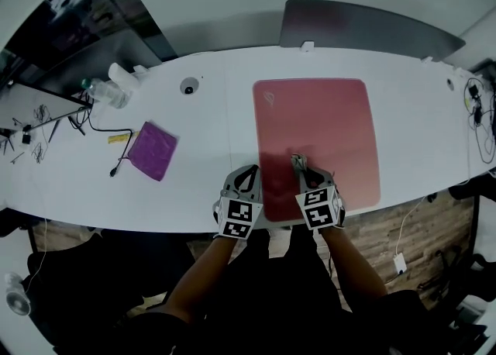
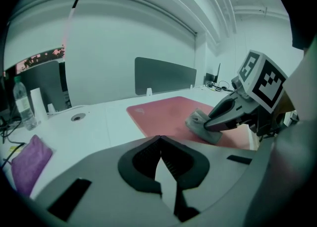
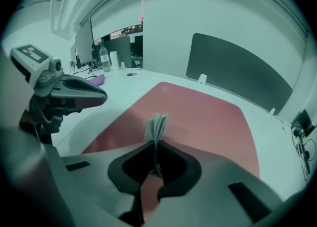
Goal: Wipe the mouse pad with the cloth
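Note:
The red mouse pad [image 1: 318, 132] lies flat in the middle of the white table [image 1: 201, 136]. My right gripper [image 1: 302, 166] is over the pad's near edge, shut on a folded grey cloth [image 1: 297, 162] whose free end rests on the pad. Seen from the right gripper view, the cloth [image 3: 156, 126] stands pinched upright between the jaws over the mouse pad [image 3: 203, 117]. My left gripper [image 1: 249, 174] sits at the pad's near left corner, shut with nothing in it. From the left gripper view, the cloth [image 2: 200, 124] shows in the right gripper [image 2: 218, 121] on the mouse pad [image 2: 161, 112].
A purple cloth [image 1: 153, 149] lies to the left on the table beside a black cable [image 1: 105, 129]. A clear bottle [image 1: 108, 94] and monitors stand at the far left. A grey divider panel [image 1: 364, 28] runs along the back edge. More cables [image 1: 480, 113] lie at the far right.

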Available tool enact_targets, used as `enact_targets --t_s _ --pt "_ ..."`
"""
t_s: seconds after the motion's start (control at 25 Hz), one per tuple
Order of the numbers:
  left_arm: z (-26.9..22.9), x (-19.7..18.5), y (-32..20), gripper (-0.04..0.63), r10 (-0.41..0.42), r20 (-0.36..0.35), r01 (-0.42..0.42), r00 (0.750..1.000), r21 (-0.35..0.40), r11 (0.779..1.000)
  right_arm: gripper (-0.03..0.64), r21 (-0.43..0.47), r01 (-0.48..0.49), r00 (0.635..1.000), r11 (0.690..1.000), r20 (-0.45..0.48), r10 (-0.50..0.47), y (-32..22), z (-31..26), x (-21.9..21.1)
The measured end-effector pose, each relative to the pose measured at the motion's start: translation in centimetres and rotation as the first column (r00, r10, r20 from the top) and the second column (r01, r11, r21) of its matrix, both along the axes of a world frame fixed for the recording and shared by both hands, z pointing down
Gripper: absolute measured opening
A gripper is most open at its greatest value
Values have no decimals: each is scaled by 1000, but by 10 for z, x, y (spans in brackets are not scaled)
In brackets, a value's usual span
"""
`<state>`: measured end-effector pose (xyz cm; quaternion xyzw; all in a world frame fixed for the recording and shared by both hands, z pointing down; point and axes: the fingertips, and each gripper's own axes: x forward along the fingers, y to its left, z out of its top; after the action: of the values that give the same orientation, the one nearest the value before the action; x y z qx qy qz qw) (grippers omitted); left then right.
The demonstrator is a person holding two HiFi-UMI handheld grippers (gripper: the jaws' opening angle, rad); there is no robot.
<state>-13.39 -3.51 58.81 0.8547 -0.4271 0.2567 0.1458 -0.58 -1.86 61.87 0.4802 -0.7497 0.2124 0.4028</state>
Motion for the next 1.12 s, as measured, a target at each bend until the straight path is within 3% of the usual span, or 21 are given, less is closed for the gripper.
enact_targets --t_s 0.64,1.12 --pt "13 -40 11 21 -25 -20 25 999 -22 999 32 -129 0 988 992 153 20 55 3 -85" --pt "20 -21 17 21 24 24 -23 999 -37 999 32 -176 -15 990 984 135 39 78 22 -68"
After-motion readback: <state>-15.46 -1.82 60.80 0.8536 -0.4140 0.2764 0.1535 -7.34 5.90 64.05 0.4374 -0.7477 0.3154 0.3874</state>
